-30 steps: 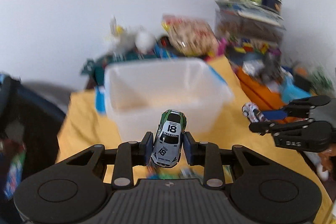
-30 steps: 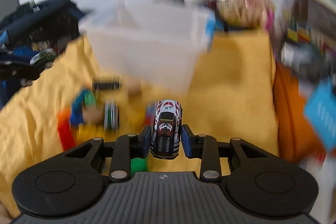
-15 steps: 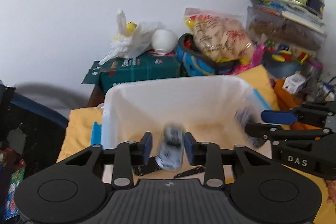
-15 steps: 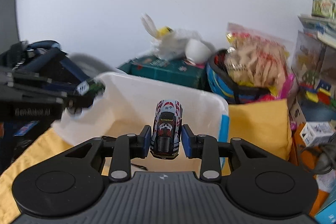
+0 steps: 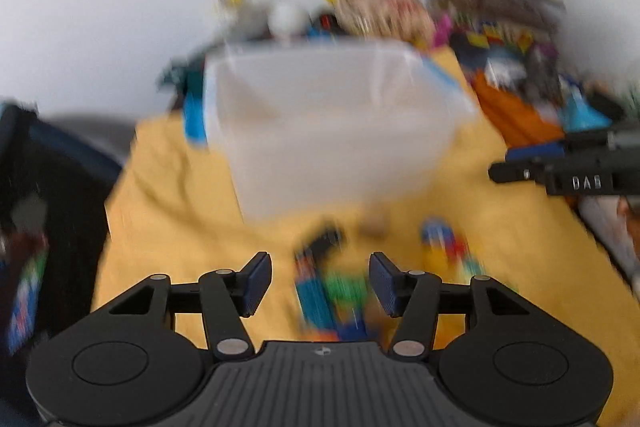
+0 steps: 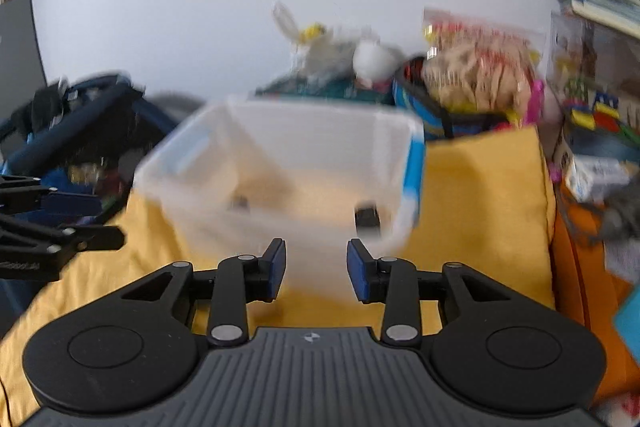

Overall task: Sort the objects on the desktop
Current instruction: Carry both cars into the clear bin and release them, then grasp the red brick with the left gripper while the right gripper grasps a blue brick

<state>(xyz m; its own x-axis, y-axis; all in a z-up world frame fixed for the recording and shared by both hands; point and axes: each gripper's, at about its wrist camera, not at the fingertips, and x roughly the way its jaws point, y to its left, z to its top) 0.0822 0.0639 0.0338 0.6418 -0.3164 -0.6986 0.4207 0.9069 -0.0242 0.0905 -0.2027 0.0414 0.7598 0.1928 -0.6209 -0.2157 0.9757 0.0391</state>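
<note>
Both grippers are empty: the left gripper (image 5: 320, 281) has just been spreading its jaws with nothing between them, and the right gripper (image 6: 316, 269) stands apart too. The clear bin (image 6: 400, 131), mid-frame, holds dark blurred shapes. Colourful toys (image 5: 336, 291) wait on the yellow cloth (image 5: 168, 227) at lower centre, too blurred to tell their heading.

bin (image 6: 280, 155): clear plastic, blue handle, upright on yellow cloth
toys (image 5: 340, 291): colourful blurry heap just in front of it
</note>
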